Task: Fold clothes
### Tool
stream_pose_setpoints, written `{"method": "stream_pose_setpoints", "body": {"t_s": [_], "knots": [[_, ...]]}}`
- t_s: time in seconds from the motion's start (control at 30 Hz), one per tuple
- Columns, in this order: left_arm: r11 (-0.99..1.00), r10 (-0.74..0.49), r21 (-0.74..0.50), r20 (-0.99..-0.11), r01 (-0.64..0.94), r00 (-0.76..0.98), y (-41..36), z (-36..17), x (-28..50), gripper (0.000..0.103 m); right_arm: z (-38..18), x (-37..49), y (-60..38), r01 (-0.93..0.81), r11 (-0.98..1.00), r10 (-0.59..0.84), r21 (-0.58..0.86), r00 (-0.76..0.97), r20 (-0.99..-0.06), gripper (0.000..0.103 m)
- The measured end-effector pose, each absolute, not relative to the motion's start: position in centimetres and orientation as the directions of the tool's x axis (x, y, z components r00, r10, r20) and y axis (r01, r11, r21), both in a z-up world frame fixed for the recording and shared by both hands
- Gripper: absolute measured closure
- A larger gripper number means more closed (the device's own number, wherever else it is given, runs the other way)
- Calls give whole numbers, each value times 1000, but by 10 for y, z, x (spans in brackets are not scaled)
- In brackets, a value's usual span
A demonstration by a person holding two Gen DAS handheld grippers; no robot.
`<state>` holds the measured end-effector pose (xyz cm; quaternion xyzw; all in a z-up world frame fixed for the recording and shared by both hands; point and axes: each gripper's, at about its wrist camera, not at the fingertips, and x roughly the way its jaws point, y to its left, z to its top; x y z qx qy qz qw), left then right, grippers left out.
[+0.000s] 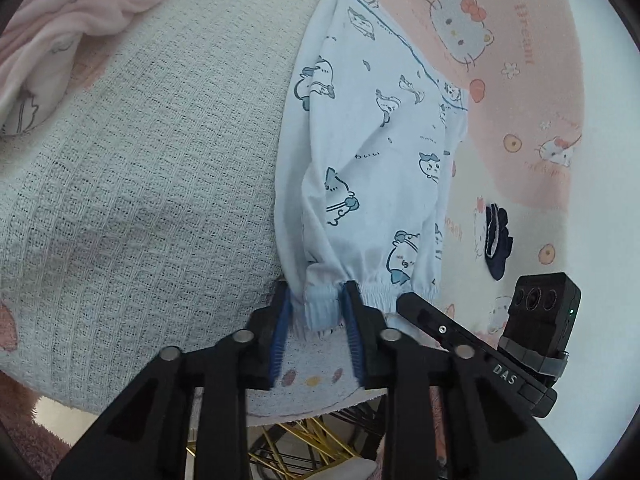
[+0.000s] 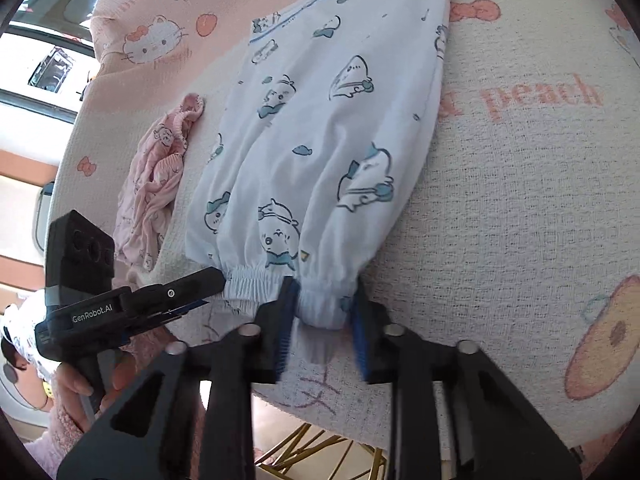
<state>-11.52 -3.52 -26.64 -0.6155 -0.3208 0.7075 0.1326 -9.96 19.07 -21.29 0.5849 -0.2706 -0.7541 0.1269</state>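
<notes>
Lying flat on the towel-covered worktop [image 1: 120, 160]: a small pair of white trousers [image 1: 372, 152] printed with blue cartoon animals, legs reaching away from the cameras, gathered elastic waistband [image 1: 384, 290] sitting right at the near edge of the worktop; bunching slightly where the two tools meet it. Clamping the waistband's left part between narrow blue-lined jaws: the left hand-held gripper [image 1: 318, 308] (a fold of ribbed elastic showing between the pads). Pinching the waistband's right part in the same way, jaws narrow around the gathered cloth: the right hand-held gripper [image 2: 324, 308]; seen from the other camera, poking in just beside its partner. Resting to the left of the trousers, crumpled: a pink garment [image 2: 156, 184]. Lying to their right, well apart: a small dark navy item [image 1: 496, 236], too small to identify. Showing under the worktop's edge: gold-coloured wire legs [image 2: 320, 452]. Gripping the left tool's handle: a hand [image 2: 80, 392] in a fuzzy pink sleeve.
</notes>
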Motion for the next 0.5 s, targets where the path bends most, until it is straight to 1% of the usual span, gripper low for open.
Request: {"method": "stream_pose_setpoints", "body": {"t_s": [0.03,0.1,0.2,0.27,0.33,0.43,0.47,0.5], "knots": [[-765,576,-611,-790,202,-210,-33,-264,-114,86,-208,-96,193,-121,-817,-514,564,-294,-806,89],[-759,587,-624,-779,184,-221,-29,-255,-110,87,-198,-90,197,-112,-809,-523,577,-314,-793,89],[-749,604,-641,-765,166,-224,-22,-245,-104,87,-175,-77,199,-74,-826,-506,559,-337,-794,89],[-751,608,-641,-765,161,-211,-19,-246,-98,87,-169,-69,202,-83,-810,-525,581,-339,-780,89],[-758,604,-630,-776,168,-181,-17,-251,-94,87,-172,-60,201,-99,-807,-526,582,-327,-785,89],[-788,576,-591,-807,175,-132,-13,-264,-90,87,-193,-49,200,-144,-801,-534,581,-266,-802,89],[-804,559,-569,-822,173,-109,-11,-269,-91,86,-202,-48,200,-151,-805,-536,574,-231,-812,88],[-812,552,-560,-828,166,-94,-10,-273,-92,83,-210,-48,200,-158,-808,-538,568,-198,-820,84]]}}
